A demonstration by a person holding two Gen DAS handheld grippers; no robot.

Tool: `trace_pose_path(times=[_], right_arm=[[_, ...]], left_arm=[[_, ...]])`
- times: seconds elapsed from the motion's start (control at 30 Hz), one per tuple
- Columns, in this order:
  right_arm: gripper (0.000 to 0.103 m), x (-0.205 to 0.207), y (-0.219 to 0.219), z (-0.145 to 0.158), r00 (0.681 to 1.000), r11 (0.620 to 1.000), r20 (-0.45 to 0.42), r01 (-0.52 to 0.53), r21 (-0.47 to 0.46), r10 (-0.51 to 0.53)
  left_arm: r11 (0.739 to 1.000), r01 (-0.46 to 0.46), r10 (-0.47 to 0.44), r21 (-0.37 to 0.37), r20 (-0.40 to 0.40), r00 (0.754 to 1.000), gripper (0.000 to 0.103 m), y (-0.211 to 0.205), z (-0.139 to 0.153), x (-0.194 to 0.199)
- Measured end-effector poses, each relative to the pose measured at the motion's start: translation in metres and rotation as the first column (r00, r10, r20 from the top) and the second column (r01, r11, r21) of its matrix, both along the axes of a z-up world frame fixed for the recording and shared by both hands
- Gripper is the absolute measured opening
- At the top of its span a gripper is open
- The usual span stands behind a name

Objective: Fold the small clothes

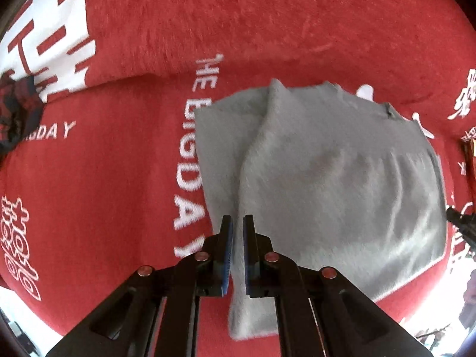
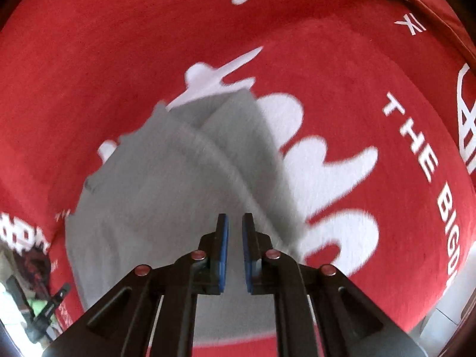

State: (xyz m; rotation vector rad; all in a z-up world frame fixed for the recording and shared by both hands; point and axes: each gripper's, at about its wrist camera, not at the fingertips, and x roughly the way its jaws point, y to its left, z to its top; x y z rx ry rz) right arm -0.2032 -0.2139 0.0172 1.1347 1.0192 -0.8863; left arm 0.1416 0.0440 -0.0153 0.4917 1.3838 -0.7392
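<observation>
Both grippers' fingers, left (image 1: 237,255) and right (image 2: 235,253), were nearly clenched, each seemingly pinching a raised fold of the grey garment (image 1: 327,172), which lay ahead of them on the red printed cloth (image 1: 119,178), its length running left-right.

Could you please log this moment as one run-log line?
stage: mid-fold | left gripper: shut on grey cloth | right gripper: shut on cloth | surface: red blanket

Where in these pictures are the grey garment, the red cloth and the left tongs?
grey garment (image 1: 342,178), left wrist view, its middle.
red cloth (image 1: 104,193), left wrist view, bare part beside lettering.
left tongs (image 1: 237,223), left wrist view, between tips.
</observation>
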Motion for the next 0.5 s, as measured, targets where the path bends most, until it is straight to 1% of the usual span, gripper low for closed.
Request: trace_pose_path(times=[0.07, 0.13, 0.2, 0.23, 0.27, 0.3, 0.33, 0.37, 0.43, 0.5], right_arm=[[0.011, 0.004, 0.015, 0.003, 1.0, 1.0, 0.014, -0.022, 0.016, 0.021], [0.011, 0.013, 0.035, 0.006, 0.998, 0.997, 0.037, -0.057, 0.046, 0.056], [0.017, 0.021, 0.052, 0.006, 0.995, 0.993, 0.053, -0.09, 0.07, 0.086], [0.025, 0.028, 0.064, 0.006, 0.992, 0.99, 0.064, -0.113, 0.087, 0.108], [0.034, 0.033, 0.072, 0.006, 0.99, 0.987, 0.071, -0.13, 0.096, 0.123], [0.036, 0.037, 0.079, 0.006, 0.988, 0.985, 0.078, -0.142, 0.101, 0.135], [0.037, 0.042, 0.09, 0.007, 0.984, 0.98, 0.09, -0.166, 0.11, 0.157], [0.037, 0.047, 0.098, 0.008, 0.98, 0.975, 0.098, -0.187, 0.117, 0.176], [0.037, 0.053, 0.114, 0.009, 0.973, 0.967, 0.112, -0.217, 0.132, 0.202], [0.041, 0.057, 0.127, 0.01, 0.968, 0.96, 0.126, -0.236, 0.15, 0.218]], left_arm=[[1.0, -0.005, 0.005, 0.013, 0.002, 1.0, 0.007, 0.005, 0.003, -0.008], [1.0, -0.014, 0.014, 0.004, -0.006, 1.0, 0.007, 0.009, 0.005, -0.012], [0.999, -0.034, 0.033, -0.019, -0.034, 0.999, 0.007, 0.015, 0.008, -0.016], [0.999, -0.041, 0.04, -0.023, -0.043, 0.998, 0.007, 0.017, 0.009, -0.017], [0.999, -0.049, 0.048, -0.018, -0.043, 0.998, 0.014, 0.019, 0.01, -0.019], [0.999, -0.052, 0.051, -0.013, -0.041, 0.998, 0.06, 0.021, 0.011, -0.02], [0.998, -0.058, 0.058, -0.008, -0.035, 0.998, 0.103, 0.024, 0.012, -0.02], [0.997, -0.078, 0.078, -0.013, 0.009, 0.997, 0.101, 0.028, 0.019, -0.021], [0.998, -0.057, 0.057, -0.007, 0.027, 0.998, 0.102, 0.03, 0.023, -0.023], [0.999, -0.051, 0.051, 0.001, 0.039, 0.998, 0.102, 0.032, 0.024, -0.023]])
